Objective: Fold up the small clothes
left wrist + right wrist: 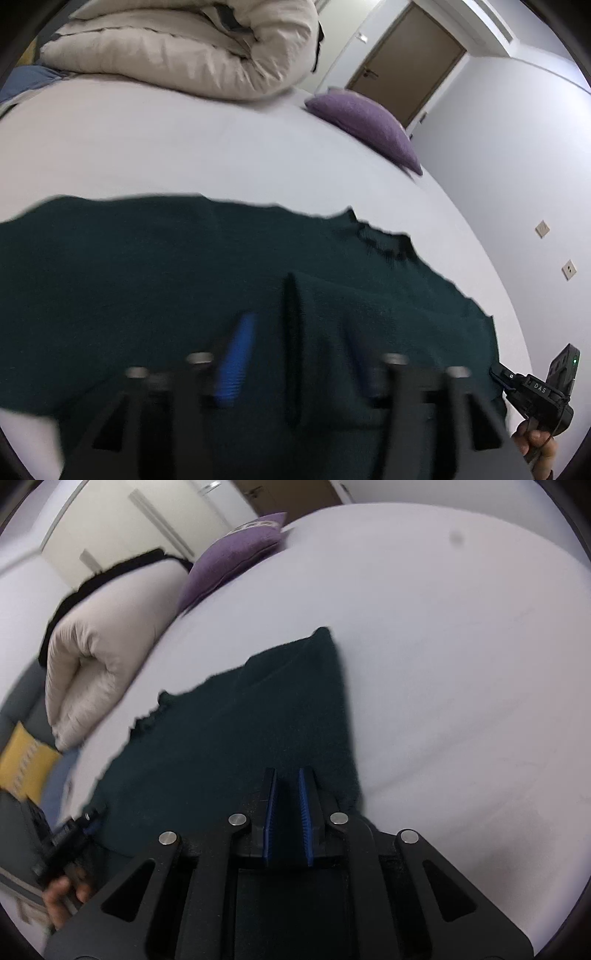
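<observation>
Left gripper (295,354) over sweater (147,280)

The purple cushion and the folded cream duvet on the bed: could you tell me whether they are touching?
Apart. The left wrist view shows bare sheet between the purple cushion and the cream duvet.
</observation>
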`<move>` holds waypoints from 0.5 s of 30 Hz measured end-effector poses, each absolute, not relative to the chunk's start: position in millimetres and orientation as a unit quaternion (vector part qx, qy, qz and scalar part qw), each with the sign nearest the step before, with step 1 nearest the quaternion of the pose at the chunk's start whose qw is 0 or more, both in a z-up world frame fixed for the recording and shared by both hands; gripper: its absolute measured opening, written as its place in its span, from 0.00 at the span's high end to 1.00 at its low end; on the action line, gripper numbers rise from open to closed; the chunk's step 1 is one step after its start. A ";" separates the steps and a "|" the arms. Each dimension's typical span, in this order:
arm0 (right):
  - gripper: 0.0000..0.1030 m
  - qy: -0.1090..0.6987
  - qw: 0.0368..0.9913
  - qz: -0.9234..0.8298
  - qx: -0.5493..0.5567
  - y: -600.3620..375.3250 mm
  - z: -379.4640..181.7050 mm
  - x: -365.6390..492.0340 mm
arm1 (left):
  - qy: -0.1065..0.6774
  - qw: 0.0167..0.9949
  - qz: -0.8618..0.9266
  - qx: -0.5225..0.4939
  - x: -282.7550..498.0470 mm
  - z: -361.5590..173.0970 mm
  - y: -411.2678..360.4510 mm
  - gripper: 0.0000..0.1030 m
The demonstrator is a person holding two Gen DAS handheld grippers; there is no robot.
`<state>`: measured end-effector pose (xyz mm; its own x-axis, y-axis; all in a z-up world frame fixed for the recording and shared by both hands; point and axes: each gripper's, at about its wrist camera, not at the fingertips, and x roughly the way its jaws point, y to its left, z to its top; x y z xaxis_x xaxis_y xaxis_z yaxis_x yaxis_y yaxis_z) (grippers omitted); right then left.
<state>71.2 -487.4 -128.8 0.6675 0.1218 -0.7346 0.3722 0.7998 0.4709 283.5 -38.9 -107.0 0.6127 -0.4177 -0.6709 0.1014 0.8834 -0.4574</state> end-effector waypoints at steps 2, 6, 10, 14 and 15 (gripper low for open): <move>0.82 0.385 0.866 -0.083 0.308 -486.2 -113.0 61.5 | 0.391 0.888 -0.136 -0.202 267.5 -89.0 -14.4 0.20; 0.49 0.334 0.890 -0.079 0.302 -468.3 -73.7 26.5 | 0.375 0.890 -0.126 -0.228 233.2 -67.6 49.1 0.20; 0.25 0.301 0.906 -0.045 0.293 -429.6 -43.5 -10.3 | 0.358 0.875 -0.066 -0.318 194.7 -70.9 147.5 0.18; 0.24 0.342 0.884 0.039 0.317 -368.7 -41.7 -24.5 | 0.343 0.822 0.018 -0.455 151.2 -105.9 245.4 0.18; 0.24 0.353 0.875 0.056 0.327 -360.0 -43.8 -28.5 | 0.332 0.806 0.029 -0.490 140.9 -114.0 260.7 0.18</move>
